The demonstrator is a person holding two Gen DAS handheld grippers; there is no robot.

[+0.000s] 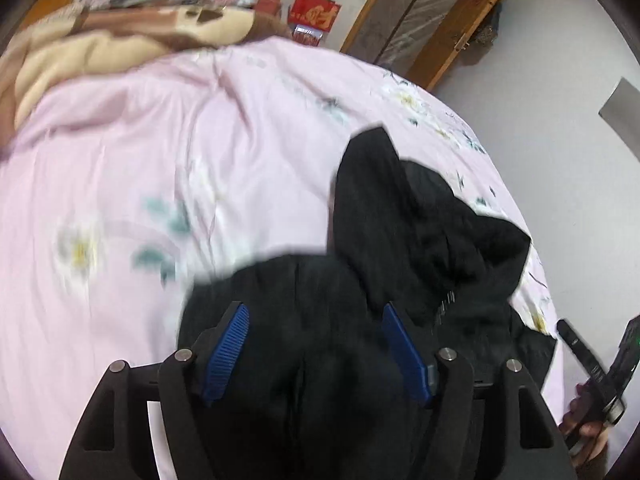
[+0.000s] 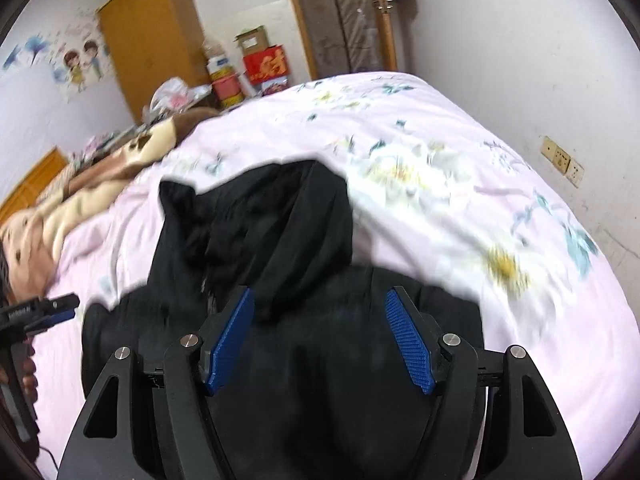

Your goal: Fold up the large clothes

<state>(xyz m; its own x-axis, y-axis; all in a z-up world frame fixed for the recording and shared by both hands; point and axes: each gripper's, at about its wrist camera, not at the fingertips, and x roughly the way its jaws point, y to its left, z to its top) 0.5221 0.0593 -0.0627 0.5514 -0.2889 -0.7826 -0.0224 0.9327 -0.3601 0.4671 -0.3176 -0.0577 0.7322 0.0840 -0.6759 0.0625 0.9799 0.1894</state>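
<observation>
Black garment [image 1: 420,240] heaped on the pink floral bedspread [image 1: 160,160], toward the near edge of the bed; in the left wrist view from centre out to about 2 o'clock, in the right wrist view from centre up to 11 o'clock. Partly gathered, with a hood-like or sleeve-like flap sticking up at the far end; hard to say which, given the motion blur.

Left gripper [image 1: 316,350] above the near part of the cloth, blue fingers [image 1: 226,354] well apart, nothing pinched between them. Right gripper [image 2: 320,344] likewise over the near bulk, fingers [image 2: 408,340] spread, no cloth clamped. Each tool visible in the other's view, at 4 o'clock and at 9 o'clock, each with a hand on its handle.

Tan blanket [image 2: 80,204] bunched at the far side of the bed, clear of the work.

Likely handling: soft, limp, fairly thick fabric, moderate weight, sagging and sliding once lifted; no fragility. Bunched layers prone to coming up together. Best hold probably at two matching outer points, such as hem corners or shoulder seams, pinching a single layer edge well in from the tip, then lifting evenly to let the cloth hang flat before laying the fold.
</observation>
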